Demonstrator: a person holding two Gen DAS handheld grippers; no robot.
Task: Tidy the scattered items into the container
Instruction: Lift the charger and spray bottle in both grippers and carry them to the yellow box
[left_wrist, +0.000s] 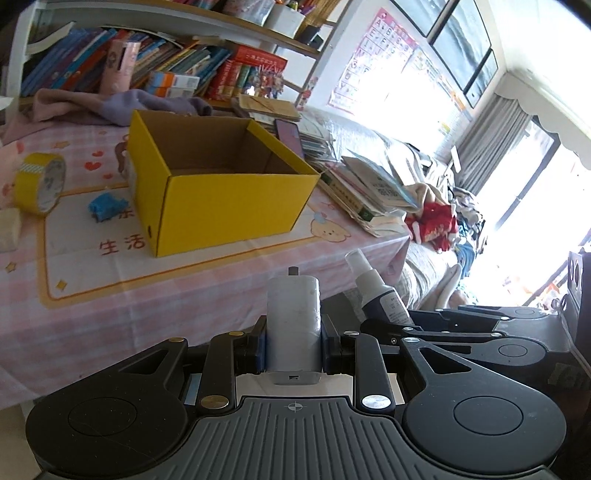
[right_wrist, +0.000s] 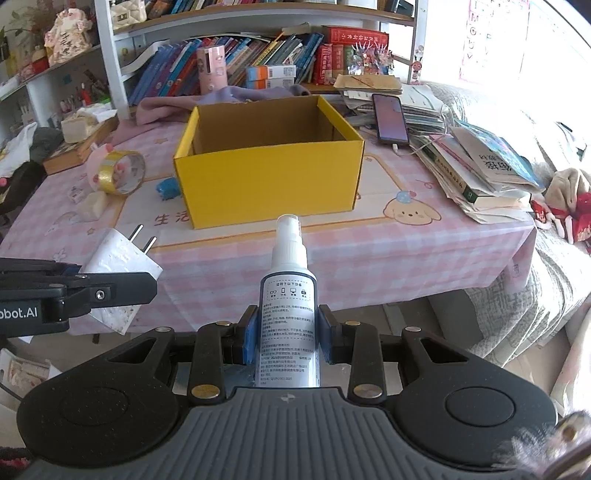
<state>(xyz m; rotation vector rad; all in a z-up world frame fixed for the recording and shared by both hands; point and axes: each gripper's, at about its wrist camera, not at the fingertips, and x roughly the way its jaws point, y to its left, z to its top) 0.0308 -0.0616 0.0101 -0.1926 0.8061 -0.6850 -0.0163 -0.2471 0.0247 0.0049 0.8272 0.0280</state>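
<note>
An open yellow cardboard box (left_wrist: 236, 199) (right_wrist: 269, 181) stands on the pink tablecloth; its inside looks empty. My left gripper (left_wrist: 293, 347) is shut on a white plug charger (left_wrist: 293, 314), held in front of the table's near edge; the charger also shows in the right wrist view (right_wrist: 118, 266). My right gripper (right_wrist: 288, 334) is shut on a white spray bottle (right_wrist: 290, 295), nozzle pointing toward the box; the bottle also shows in the left wrist view (left_wrist: 373, 288). A roll of yellow tape (left_wrist: 40, 182) (right_wrist: 120, 171) and a small blue toy (left_wrist: 107, 206) (right_wrist: 168, 188) lie left of the box.
A cream block (right_wrist: 94, 205) sits near the tape. Stacked books (right_wrist: 480, 173) and a phone (right_wrist: 389, 118) lie right of the box. A purple cloth (right_wrist: 207, 101) and a bookshelf (right_wrist: 258, 55) are behind. A bed (right_wrist: 535, 288) stands to the right.
</note>
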